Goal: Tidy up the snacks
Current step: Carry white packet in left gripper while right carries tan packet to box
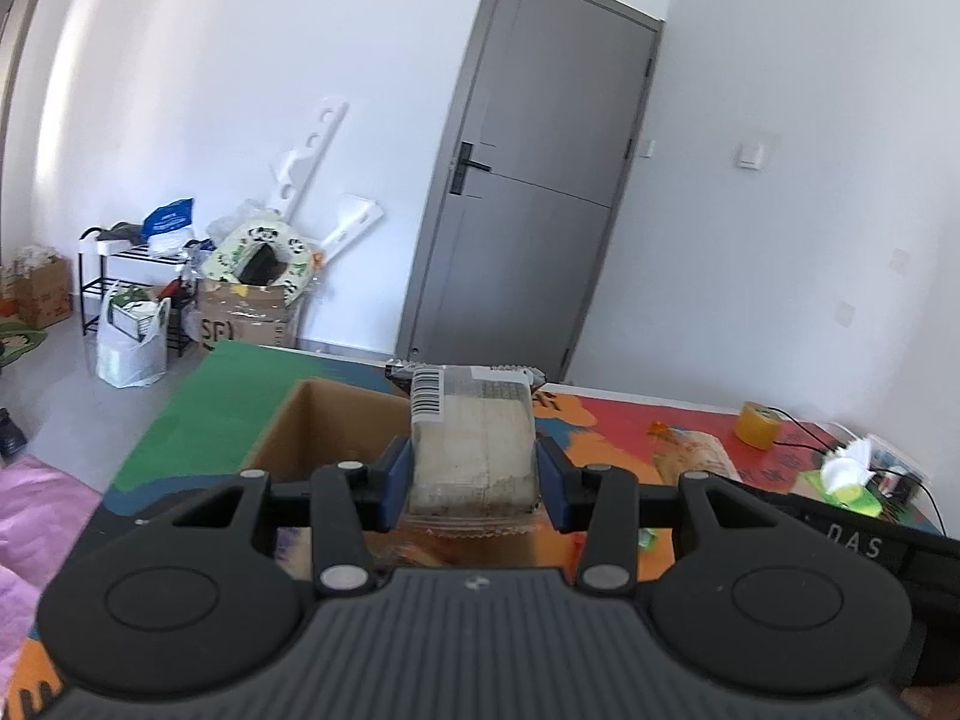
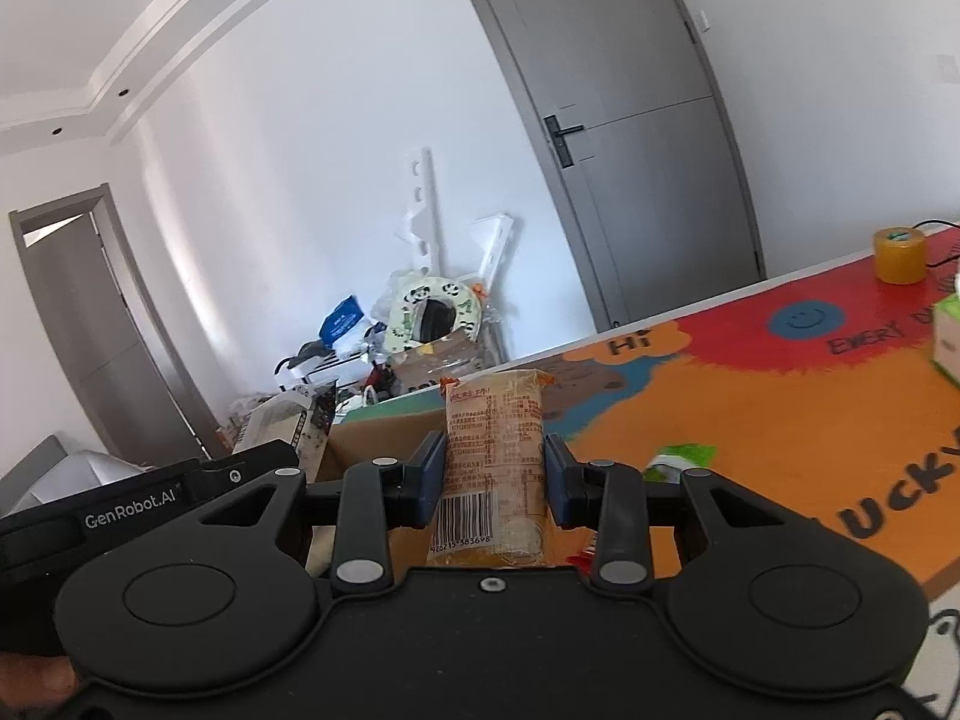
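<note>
- Left tongs (image 1: 474, 468) pinch a pale snack pack (image 1: 474, 444); its slick wrapper could slip out short of the cardboard box (image 1: 312, 426).
- Right tongs (image 2: 495, 477) pinch an orange snack pack (image 2: 495, 462); both hands crowding the box risks collision.

Both views are taken from right behind the gripper fingers, tilted slightly down over the colourful table mat (image 2: 750, 420). The grey door (image 1: 528, 180) and cardboard box (image 1: 324, 426) are shared, with the door seen further right in the right wrist view.

box interior (image 1: 336, 420): mostly hidden | tissue box (image 2: 948, 336): cut by right edge
</note>
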### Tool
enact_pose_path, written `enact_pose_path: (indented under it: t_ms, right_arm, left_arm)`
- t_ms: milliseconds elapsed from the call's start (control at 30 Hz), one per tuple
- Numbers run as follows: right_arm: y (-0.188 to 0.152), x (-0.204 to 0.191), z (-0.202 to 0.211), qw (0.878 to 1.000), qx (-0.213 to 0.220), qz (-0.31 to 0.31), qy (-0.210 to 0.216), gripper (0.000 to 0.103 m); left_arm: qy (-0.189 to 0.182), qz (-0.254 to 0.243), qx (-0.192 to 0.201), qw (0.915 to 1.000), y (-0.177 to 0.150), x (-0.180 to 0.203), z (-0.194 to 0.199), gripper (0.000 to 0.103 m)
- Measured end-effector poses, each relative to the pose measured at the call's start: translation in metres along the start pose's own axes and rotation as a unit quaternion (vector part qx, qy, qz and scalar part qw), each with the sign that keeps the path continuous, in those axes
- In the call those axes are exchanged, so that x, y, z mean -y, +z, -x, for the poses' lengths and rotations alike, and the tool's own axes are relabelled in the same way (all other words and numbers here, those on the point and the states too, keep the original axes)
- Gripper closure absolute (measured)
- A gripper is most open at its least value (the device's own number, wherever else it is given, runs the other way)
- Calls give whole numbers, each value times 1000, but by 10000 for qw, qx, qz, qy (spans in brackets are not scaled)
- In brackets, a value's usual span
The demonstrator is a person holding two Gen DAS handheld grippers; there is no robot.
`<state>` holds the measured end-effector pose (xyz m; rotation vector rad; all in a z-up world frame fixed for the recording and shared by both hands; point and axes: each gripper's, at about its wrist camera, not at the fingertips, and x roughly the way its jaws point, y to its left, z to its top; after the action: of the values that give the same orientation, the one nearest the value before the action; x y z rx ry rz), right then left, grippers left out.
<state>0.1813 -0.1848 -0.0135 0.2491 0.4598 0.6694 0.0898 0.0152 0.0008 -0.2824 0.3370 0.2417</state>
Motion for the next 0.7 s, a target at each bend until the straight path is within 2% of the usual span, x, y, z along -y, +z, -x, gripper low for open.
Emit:
enact_pose_path:
  t_ms: [333,700]
  right_arm:
    - [0,-35,-33,9995,-173,195,170,68]
    - [-3,-70,-77,9971,-463,338,498,66]
  left_arm:
    - [229,257,-2,9994,8,-42,-10,59]
    - [262,451,-85,9986,8,-69,-15,59]
